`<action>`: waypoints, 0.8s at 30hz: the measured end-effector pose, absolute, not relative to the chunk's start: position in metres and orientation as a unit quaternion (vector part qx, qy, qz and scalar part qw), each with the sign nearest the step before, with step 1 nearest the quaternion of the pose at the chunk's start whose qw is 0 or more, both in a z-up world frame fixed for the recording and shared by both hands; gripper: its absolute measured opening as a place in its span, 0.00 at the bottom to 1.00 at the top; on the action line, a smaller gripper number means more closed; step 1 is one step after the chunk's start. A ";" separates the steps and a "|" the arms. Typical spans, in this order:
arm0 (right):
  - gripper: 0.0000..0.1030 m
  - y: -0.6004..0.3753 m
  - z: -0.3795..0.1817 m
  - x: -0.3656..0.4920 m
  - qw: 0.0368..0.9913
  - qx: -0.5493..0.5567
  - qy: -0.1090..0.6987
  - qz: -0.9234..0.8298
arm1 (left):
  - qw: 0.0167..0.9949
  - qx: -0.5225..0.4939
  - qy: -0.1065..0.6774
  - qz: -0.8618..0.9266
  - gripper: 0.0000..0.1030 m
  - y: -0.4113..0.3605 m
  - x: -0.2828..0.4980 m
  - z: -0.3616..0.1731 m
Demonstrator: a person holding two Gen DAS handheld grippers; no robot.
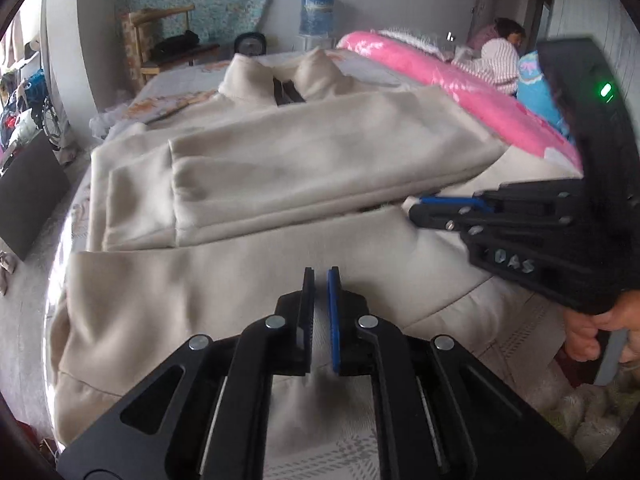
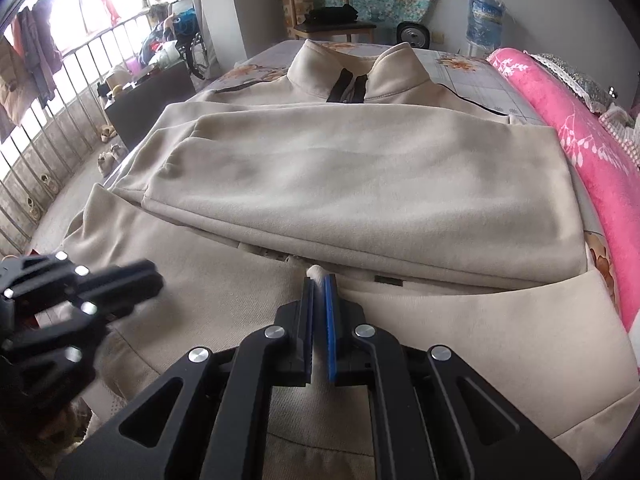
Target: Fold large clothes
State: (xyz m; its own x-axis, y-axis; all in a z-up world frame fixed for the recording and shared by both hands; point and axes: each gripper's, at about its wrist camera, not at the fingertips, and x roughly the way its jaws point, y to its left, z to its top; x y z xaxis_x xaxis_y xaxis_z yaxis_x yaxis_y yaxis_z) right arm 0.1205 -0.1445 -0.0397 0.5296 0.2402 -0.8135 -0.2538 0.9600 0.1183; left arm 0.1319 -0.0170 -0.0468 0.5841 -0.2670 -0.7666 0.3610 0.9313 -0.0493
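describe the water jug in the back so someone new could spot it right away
Start from the bed where the beige jacket lies spread out, and look past the collar to the far wall. The water jug stands there, right of the wooden chair and the small black fan. It is the only blue, translucent thing, wrapped in plastic.

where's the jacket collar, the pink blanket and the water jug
jacket collar (image 2: 356,70): right wrist view, on the collar's right flap beside the zip
pink blanket (image 2: 596,160): right wrist view, on its leaf-printed top
water jug (image 1: 318,12): left wrist view, on the blue bottle's body
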 end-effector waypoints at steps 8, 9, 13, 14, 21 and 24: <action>0.33 -0.213 0.000 0.090 0.893 0.017 0.441 0.087 | 0.893 0.075 0.413 -0.161 0.07 -0.027 0.132 -0.052; 0.42 -0.221 0.000 0.088 0.894 0.005 0.443 0.070 | 0.893 0.076 0.414 -0.160 0.07 -0.028 0.132 -0.052; 0.44 -0.243 -0.012 0.092 0.883 -0.032 0.468 0.015 | 0.893 0.075 0.413 -0.160 0.07 -0.025 0.131 -0.049; 0.44 -0.247 -0.017 0.095 0.880 -0.028 0.474 0.013 | 0.893 0.075 0.414 -0.159 0.07 -0.026 0.131 -0.049; 0.05 -0.246 -0.032 0.103 0.876 -0.032 0.482 0.012 | 0.894 0.073 0.413 -0.157 0.07 -0.025 0.129 -0.049; 0.04 -0.245 -0.012 0.098 0.897 -0.034 0.441 -0.003 | 0.894 0.074 0.413 -0.157 0.07 -0.025 0.129 -0.049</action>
State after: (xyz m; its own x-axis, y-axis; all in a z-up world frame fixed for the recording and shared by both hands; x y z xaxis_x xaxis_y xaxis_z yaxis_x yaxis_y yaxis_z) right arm 0.0980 -0.2450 -0.0124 0.6103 -0.0351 -0.7914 -0.0251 0.9977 -0.0636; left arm 0.1285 -0.0248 -0.0489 0.6090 -0.2196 -0.7622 0.3416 0.9398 0.0022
